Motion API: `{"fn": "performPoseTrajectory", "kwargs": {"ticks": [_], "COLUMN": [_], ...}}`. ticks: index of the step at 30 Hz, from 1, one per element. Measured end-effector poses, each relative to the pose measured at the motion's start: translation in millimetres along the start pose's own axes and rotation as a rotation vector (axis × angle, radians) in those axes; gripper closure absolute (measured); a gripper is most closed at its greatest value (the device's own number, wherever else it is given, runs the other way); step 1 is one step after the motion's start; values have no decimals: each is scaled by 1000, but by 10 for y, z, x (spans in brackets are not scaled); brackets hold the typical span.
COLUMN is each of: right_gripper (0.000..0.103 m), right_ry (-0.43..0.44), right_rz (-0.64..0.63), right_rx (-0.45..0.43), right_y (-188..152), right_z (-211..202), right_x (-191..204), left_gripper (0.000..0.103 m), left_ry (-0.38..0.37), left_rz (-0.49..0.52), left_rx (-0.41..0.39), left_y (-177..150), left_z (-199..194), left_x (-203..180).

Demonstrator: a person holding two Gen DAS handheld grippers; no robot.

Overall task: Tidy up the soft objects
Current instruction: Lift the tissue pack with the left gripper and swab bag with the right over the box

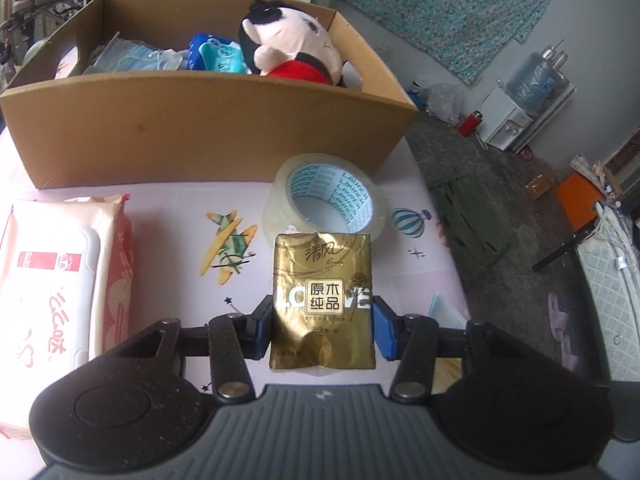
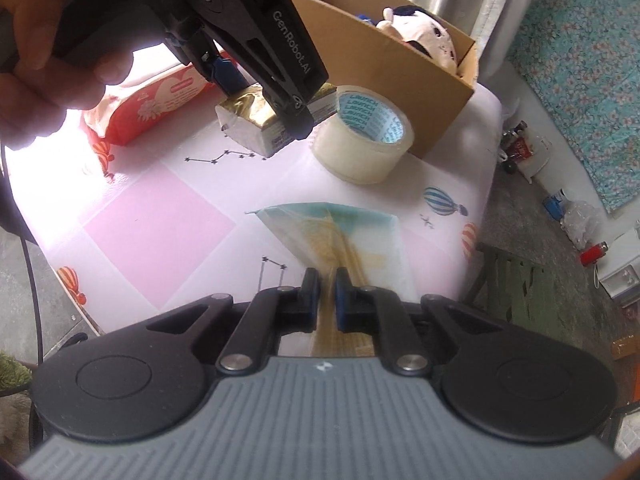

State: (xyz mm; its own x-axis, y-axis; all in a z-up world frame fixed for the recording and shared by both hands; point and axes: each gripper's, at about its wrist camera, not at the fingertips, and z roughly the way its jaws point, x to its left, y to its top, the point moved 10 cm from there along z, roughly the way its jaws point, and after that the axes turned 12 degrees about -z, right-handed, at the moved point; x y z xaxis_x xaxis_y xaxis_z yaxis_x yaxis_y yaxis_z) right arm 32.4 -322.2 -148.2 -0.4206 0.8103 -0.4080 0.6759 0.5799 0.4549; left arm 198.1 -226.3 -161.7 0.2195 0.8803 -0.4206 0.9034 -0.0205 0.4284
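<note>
While left claw (image 1: 323,322) pinches glossy gold tissue pack (image 1: 322,300), right claw (image 2: 328,298) clamps thin translucent pouch (image 2: 340,236).

Soft daylight, fisheye bending at the edges.
Glare whites out the counter (image 2: 48,184) at left in the right wrist view; the clear packet (image 2: 340,236) there is motion-blurred.

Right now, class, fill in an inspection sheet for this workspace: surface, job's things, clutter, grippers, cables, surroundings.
Surface: pink patterned table cover.
Job's things: gold tissue pack; thin plastic packet; wet wipes pack; cardboard box holding plush doll and face masks.
Clutter: tape roll.
Grippers: left gripper shut on the gold tissue pack; right gripper shut on the thin plastic packet.
Cables: black cable at the table's edge.
Surroundings: water dispenser, green stool.
</note>
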Motion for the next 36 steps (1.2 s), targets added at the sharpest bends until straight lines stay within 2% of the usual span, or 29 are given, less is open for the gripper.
{"fn": "performPoseTrajectory", "kwargs": {"ticks": [6,11,15,20,25,29,33,36], "right_gripper": [97,97,97,97,97,97,97,97], "right_ry": [-105,-191,-245,-290,-309,-261,-223,-220], "right_rz": [46,36,10,-58,-166,-216,-286,-345], "right_rx": [-23,-56,-92,-176,-286,-353,-385,-369], "right_y": [13,136,363,896,1754,2478,3164,3564], "right_z": [-234,-350,-395,-381,-195,127,640,1090], "right_x": [-448,-813,-1117,-1389,-1517,-1530,-1415,-1362], "left_gripper": [53,53,53,53,53,53,53,53], "left_ry": [-108,-164,-196,-196,-147,-45,55,138], "left_rz": [33,44,23,-6,-48,-71,-86,-91], "left_rx": [-29,-64,-104,-178,-271,-342,-347,-340], "left_y": [123,330,642,1122,1767,2337,2814,3114], "left_z": [-133,-146,-156,-275,-437,-450,-268,-54], "left_x": [-450,-708,-821,-741,-367,114,577,870]}}
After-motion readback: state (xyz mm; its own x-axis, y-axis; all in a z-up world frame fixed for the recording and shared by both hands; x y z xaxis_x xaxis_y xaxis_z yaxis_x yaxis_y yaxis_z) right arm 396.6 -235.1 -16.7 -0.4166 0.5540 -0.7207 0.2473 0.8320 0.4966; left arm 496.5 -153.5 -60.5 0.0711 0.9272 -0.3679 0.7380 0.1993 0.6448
